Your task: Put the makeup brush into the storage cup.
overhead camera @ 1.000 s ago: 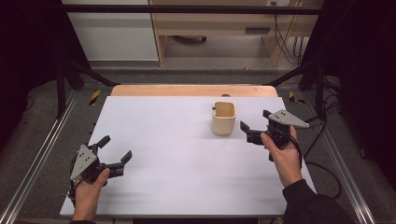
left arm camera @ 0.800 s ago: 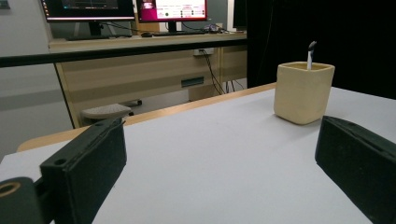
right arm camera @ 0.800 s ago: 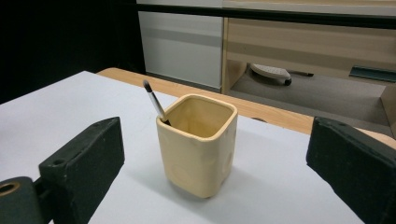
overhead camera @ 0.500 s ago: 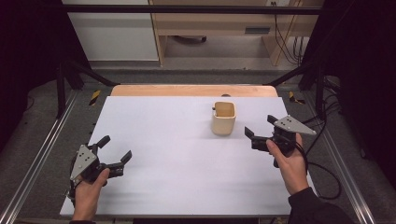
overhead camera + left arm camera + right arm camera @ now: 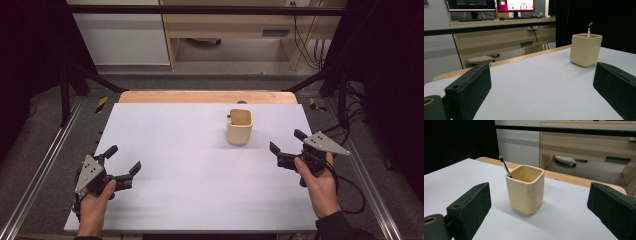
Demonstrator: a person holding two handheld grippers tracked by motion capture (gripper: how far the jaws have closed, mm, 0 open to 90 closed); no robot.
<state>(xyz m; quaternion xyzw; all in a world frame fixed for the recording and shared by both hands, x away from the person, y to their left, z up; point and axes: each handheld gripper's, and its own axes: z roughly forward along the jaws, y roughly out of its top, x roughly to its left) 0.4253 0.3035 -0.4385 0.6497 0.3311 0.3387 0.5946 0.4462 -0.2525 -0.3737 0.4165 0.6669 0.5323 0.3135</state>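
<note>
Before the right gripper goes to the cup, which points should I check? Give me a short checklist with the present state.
1. Right gripper jaws open: ok.
2. Cup upright on the table: ok.
3. Cup lies between the right gripper's jaws in the right gripper view: ok.
4. Pen leans in the cup's corner, away from the jaws: ok.
5. Left gripper open, far from the cup: ok.
6. How firmly the pen sits: cannot tell.

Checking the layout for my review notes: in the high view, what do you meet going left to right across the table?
Left gripper, jaws apart, near the front left corner → cream square cup with a thin pen-like stick in it → right gripper, jaws apart, by the right edge of the white table.
</note>
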